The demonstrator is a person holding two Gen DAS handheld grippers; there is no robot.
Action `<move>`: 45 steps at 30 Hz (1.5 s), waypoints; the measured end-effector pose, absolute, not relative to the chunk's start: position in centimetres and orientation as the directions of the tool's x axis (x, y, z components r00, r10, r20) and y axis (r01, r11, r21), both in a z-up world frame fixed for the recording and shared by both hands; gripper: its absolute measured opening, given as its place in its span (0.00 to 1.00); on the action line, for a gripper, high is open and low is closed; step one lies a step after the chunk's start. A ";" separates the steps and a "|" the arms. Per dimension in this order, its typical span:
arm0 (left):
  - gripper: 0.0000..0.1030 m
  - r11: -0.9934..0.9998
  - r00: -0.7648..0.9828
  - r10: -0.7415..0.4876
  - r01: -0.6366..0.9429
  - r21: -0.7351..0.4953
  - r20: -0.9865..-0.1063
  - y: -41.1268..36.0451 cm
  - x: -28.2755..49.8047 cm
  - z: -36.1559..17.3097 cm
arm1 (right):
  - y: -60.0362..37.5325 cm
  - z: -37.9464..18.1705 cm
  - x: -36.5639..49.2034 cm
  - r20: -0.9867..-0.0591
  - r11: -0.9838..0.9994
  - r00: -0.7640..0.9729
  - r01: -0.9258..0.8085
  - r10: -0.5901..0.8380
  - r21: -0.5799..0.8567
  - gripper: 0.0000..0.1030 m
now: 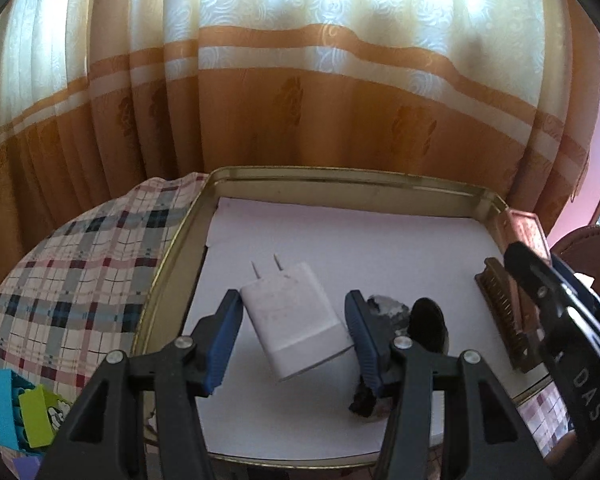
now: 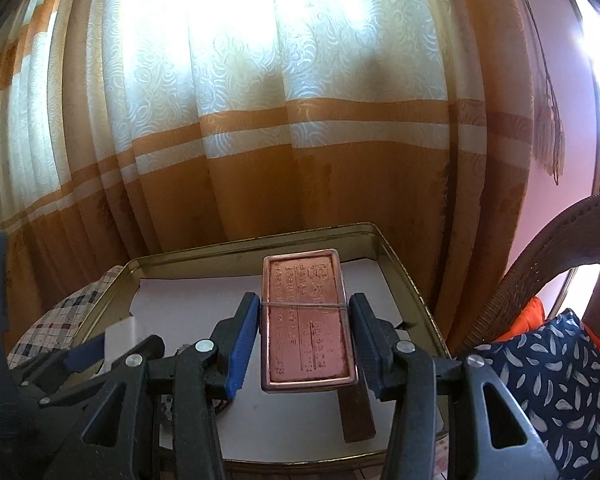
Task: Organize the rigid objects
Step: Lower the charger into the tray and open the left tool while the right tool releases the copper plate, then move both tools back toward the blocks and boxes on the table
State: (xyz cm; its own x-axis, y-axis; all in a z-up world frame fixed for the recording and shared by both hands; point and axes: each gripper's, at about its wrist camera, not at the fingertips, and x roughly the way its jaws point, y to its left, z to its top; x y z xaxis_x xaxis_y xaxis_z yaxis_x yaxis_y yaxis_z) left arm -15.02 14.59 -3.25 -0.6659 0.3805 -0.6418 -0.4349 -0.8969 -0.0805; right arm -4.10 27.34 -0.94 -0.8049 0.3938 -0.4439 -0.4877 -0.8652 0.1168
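Note:
My left gripper is shut on a white wall charger, which hangs tilted with its prongs pointing away, over a gold tin tray lined with white paper. In the right wrist view my right gripper is shut on a flat copper-coloured tin with a rubber band around it, held above the same tray. A brown comb, a grey stone and a black oval piece lie in the tray. The right gripper shows at the right edge of the left wrist view.
A checked cloth covers the table left of the tray, with blue and green toy bricks on it. An orange and cream curtain hangs close behind. A wicker chair with a patterned cushion stands to the right.

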 end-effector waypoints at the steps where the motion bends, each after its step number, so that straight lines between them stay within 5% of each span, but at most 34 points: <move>1: 0.52 -0.897 -0.670 0.377 -0.436 -0.072 -0.640 14.7 -14.9 -3.2 | 27.4 -1.0 -4.2 -0.447 -0.866 -0.805 -0.486 0.390 0.119 0.48; 5: 0.52 -0.892 -0.658 0.366 -0.449 -0.047 -0.658 15.3 -15.0 -3.4 | 27.1 -0.8 -4.1 -0.436 -0.873 -0.813 -0.474 0.385 0.114 0.50; 7: 0.55 -0.898 -0.668 0.353 -0.439 -0.037 -0.655 15.2 -14.8 -3.3 | 26.9 -0.9 -4.3 -0.443 -0.877 -0.813 -0.468 0.377 0.111 0.60; 11: 0.95 -0.915 -0.687 0.333 -0.400 -0.046 -0.646 14.6 -15.0 -3.2 | 26.5 -0.6 -3.9 -0.422 -0.871 -0.813 -0.481 0.401 0.099 0.66; 18: 0.98 -0.922 -0.718 0.325 -0.385 -0.038 -0.616 14.2 -14.6 -2.6 | 26.0 0.0 -3.0 -0.353 -0.857 -0.821 -0.508 0.450 0.090 0.76; 31: 0.99 -0.950 -0.856 0.249 -0.307 0.058 -0.454 12.5 -12.1 -0.6 | 24.9 0.5 -2.7 -0.290 -0.835 -0.802 -0.550 0.523 0.016 0.79; 45: 0.99 -0.975 -0.877 0.188 -0.220 0.021 -0.442 7.7 -9.9 -0.6 | 23.3 0.7 -3.0 -0.258 -0.838 -0.802 -0.542 0.538 -0.062 0.79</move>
State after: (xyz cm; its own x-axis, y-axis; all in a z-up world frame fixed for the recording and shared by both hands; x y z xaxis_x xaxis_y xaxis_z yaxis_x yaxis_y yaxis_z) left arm -9.91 7.71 -0.56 -0.8770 0.1882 -0.4420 -0.2197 -0.9753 0.0206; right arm -2.99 23.33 0.72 -0.8021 0.5383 -0.2585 -0.5422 -0.8379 -0.0622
